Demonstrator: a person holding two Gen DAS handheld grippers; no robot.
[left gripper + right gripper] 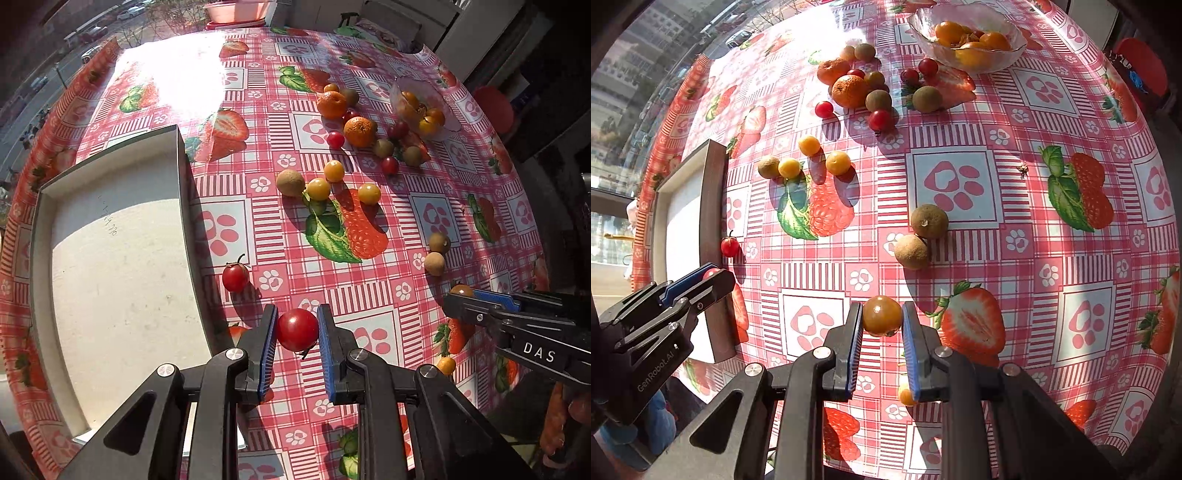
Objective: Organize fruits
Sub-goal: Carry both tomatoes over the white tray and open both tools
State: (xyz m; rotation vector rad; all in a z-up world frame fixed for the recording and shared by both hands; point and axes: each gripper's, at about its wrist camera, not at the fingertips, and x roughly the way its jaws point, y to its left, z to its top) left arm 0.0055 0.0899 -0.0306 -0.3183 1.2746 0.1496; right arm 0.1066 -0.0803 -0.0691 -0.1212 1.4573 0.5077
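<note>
Left wrist view: the left gripper point(297, 328) is clamping a glossy red tomato point(297, 329) between its blue pads, at six o'clock, beside the white tray point(110, 236). Two oranges point(345, 118) are lying at one o'clock.

Right wrist view: the right gripper point(882, 317) is pinching an amber tomato point(882, 315) at six o'clock; two brown longans point(919, 236) are sitting just above.

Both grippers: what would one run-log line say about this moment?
left gripper: shut on red tomato | right gripper: shut on brownish tomato | tray: no fruit visible | bowl: orange fruit inside
</note>
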